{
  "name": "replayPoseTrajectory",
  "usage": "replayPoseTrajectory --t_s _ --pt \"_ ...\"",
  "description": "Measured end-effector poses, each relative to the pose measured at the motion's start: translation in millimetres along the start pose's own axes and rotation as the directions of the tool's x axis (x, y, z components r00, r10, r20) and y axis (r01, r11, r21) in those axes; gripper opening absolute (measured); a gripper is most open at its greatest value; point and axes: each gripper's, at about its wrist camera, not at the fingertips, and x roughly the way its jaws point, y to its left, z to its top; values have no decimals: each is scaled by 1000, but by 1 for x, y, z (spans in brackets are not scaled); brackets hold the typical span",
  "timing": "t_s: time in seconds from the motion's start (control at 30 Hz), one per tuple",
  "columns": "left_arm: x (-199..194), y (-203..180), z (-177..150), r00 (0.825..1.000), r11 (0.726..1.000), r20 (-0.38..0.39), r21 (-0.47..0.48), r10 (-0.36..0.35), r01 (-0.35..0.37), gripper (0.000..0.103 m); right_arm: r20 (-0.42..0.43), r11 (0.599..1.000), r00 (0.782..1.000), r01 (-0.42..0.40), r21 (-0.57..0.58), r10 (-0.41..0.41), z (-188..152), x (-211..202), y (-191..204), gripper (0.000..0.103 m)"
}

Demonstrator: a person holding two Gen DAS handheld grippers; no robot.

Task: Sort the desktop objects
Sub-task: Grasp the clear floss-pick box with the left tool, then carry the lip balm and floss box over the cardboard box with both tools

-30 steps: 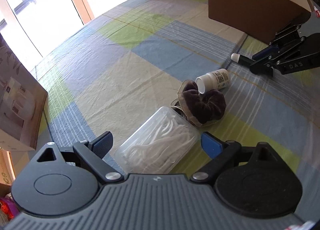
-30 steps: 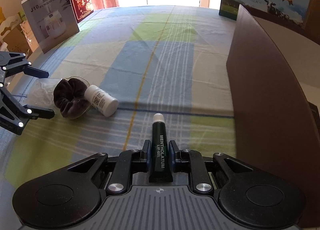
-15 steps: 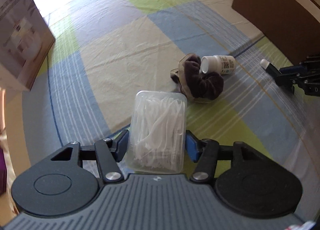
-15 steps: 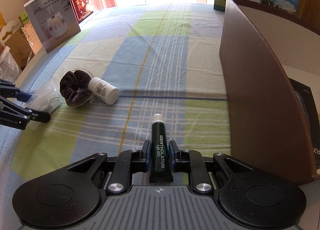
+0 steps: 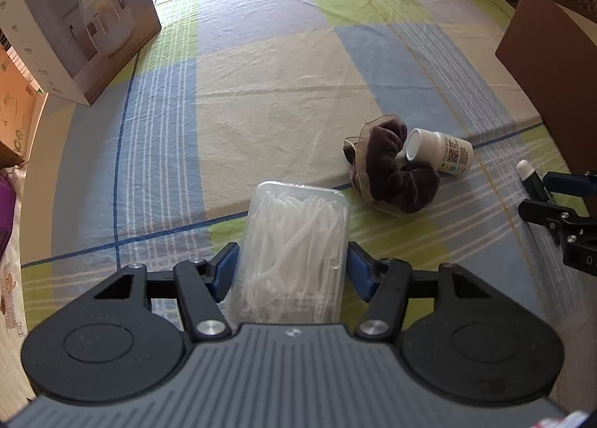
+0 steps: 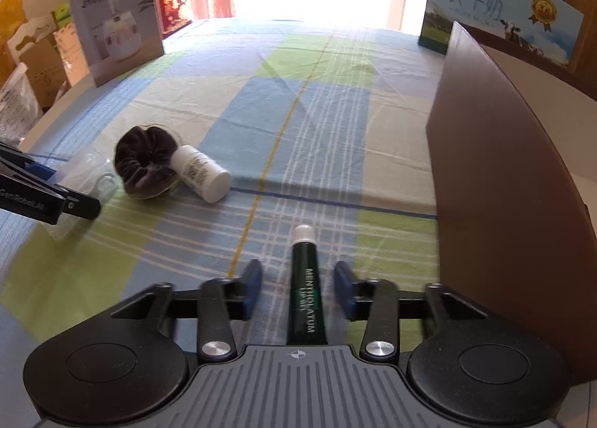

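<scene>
Left gripper (image 5: 293, 271) clamped on clear floss-pick box (image 5: 294, 241), lower centre. Right gripper (image 6: 297, 288) opening, lip-gel tube (image 6: 306, 297) loose between jaws.

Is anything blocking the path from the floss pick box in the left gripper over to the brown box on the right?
Partly. The scrunchie and white bottle lie on the cloth between the floss pick box, clamped in the left gripper, and the brown box. Lifting over them looks clear.

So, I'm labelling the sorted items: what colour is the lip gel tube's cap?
White, on a dark green lip gel tube; clearest in the right wrist view.
</scene>
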Motion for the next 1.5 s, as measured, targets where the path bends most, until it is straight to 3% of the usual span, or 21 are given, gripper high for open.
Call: replayPoseTrajectory --t_s 0.03,0.07,0.43,0.8,1.1,1.5 --pt "-1 -1 -2 1000 1000 1 -10 2 -2 54 -2 1000 1000 -2 -12 2 -1 -1 2 15" --pt "-2 -2 -4 1000 1000 3 -18 3 -3 54 -7 1000 1000 -11 -21 11 -2 -3 4 14" --pt "-23 -30 -30 999 999 -41 -36 2 -3 52 -59 996 994 -88 1 88 -28 -28 15 13" --pt "-46 -61 -59 996 999 -82 -38 -29 26 52 -120 987 981 -148 65 155 -47 -57 1 13" --pt "-73 -90 -59 998 998 -41 -31 -49 48 52 -60 974 976 -201 107 208 -48 -100 -23 13" --pt "-124 -143 -35 992 994 81 36 -101 99 52 60 962 974 -224 152 218 -44 -160 -61 13"
